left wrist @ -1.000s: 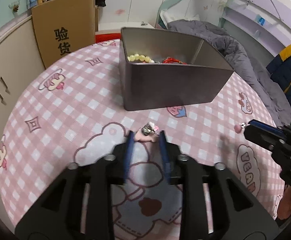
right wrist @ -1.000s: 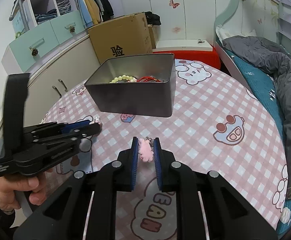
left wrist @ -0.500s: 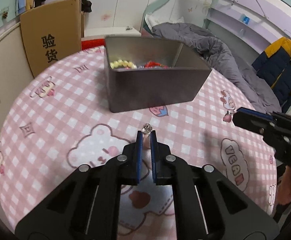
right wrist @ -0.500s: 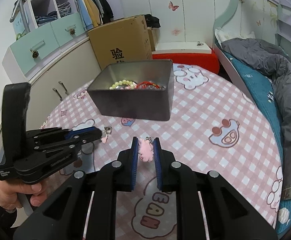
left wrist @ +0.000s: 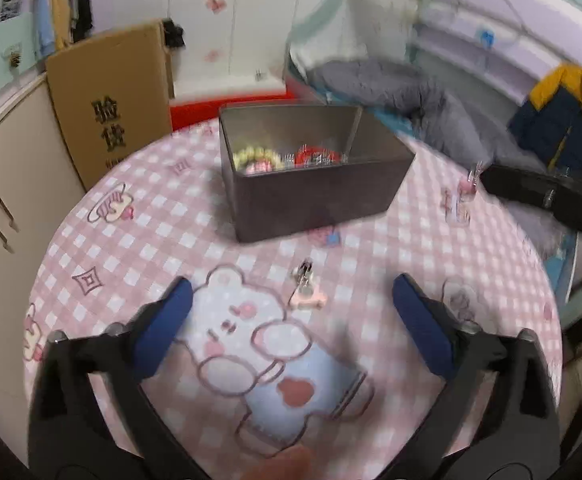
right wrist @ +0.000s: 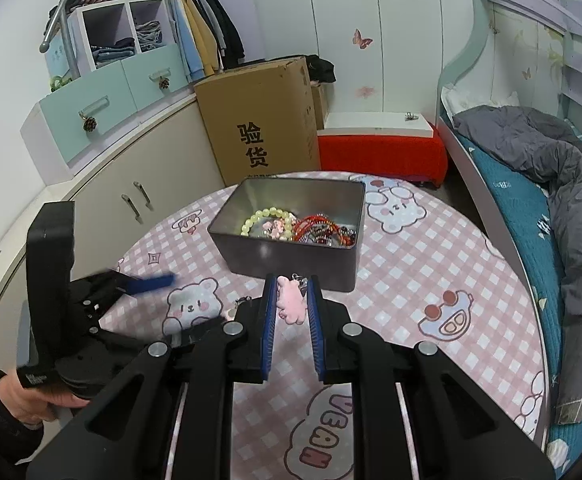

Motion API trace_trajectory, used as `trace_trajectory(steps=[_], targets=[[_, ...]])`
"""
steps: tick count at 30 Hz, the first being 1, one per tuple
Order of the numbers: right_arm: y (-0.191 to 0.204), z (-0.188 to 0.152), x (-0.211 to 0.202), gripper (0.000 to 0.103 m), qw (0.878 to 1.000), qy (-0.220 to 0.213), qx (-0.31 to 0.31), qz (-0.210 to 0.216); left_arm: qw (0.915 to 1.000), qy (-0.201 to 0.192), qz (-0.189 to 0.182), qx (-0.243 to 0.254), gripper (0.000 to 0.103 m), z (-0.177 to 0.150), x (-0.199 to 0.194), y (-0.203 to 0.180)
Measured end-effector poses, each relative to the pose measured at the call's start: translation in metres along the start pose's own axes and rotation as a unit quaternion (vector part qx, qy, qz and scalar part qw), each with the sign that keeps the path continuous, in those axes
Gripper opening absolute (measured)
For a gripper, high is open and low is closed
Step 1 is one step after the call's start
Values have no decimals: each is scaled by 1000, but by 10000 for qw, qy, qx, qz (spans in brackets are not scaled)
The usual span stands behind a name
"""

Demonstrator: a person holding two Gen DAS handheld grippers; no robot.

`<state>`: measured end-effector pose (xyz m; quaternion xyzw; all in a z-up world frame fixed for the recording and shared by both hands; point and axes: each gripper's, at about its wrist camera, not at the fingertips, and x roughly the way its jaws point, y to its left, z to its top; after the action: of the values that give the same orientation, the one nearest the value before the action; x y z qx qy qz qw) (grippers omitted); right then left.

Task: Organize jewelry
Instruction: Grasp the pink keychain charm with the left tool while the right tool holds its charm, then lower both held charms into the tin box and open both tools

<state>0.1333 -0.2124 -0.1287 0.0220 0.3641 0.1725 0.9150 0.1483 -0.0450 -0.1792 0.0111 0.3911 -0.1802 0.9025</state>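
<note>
Left gripper (left wrist: 291, 304) splayed wide, blue pads (left wrist: 163, 330) far apart, nothing between them. A pink charm (left wrist: 306, 298) with a metal clasp lay flat on the pink checked tablecloth (left wrist: 139, 248) – loose, between the 2 pads and a little ahead of them, touching neither.

Right gripper (right wrist: 291, 296) clenched on a second pink bear charm (right wrist: 291, 306), its clasp poking out at the fingertips; held above the cloth, just short of the tin's near wall. In the left view this gripper (left wrist: 487, 178) entered from the right edge, a charm at its tip.

Beyond both, the grey metal tin (right wrist: 291, 258) sat open on the table – inside, a pale yellow-green bead bracelet (right wrist: 265, 216), small pink pieces (right wrist: 277, 229), and a red beaded tangle (right wrist: 323, 230)

Behind the table: cardboard box (right wrist: 263, 120), red stool (right wrist: 383, 152), bed with grey duvet (right wrist: 551, 160)
</note>
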Motion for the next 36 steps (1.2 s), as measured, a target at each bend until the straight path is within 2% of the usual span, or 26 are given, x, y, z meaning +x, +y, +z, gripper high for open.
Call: trace_trajectory(steps=[5, 6, 7, 8, 10, 12, 17, 23, 28, 32, 36], targets=[[-2, -4, 0, 14, 10000, 35, 34, -20, 9988, 428, 220, -7, 97, -5, 28, -3], [-3, -4, 0, 14, 10000, 31, 50, -25, 9979, 624, 180, -23, 85, -7, 38, -2], [-4, -4, 0, 14, 10000, 29, 58, -29, 9975, 650, 279, 51, 76, -8, 41, -4], [-4, -4, 0, 14, 10000, 33, 64, -38, 9971, 579, 394, 292, 62, -8, 41, -10], [-5, -4, 0, 14, 10000, 35, 66, -39, 9976, 594, 229, 287, 23, -6, 39, -10], [-5, -3, 0, 14, 10000, 20, 44, -25, 9975, 696, -4, 153, 23, -2, 37, -3], [1, 12, -8, 14, 9999, -116, -102, 10, 9988, 478, -51, 24, 23, 8, 14, 13], [8, 51, -23, 14, 9984, -476, -281, 101, 9995, -234, -186, -74, 23, 56, -46, 19], [10, 86, -25, 14, 9975, -606, -326, 189, 9975, -681, -202, -10, 23, 101, -76, 14], [2, 107, -11, 14, 9981, -452, -78, 410, 9966, -773, -266, -25, 24, 132, -76, 10], [-9, 116, 10, 15, 9984, -132, 174, 529, 9977, -600, -315, -41, 24, 149, -57, 7]])
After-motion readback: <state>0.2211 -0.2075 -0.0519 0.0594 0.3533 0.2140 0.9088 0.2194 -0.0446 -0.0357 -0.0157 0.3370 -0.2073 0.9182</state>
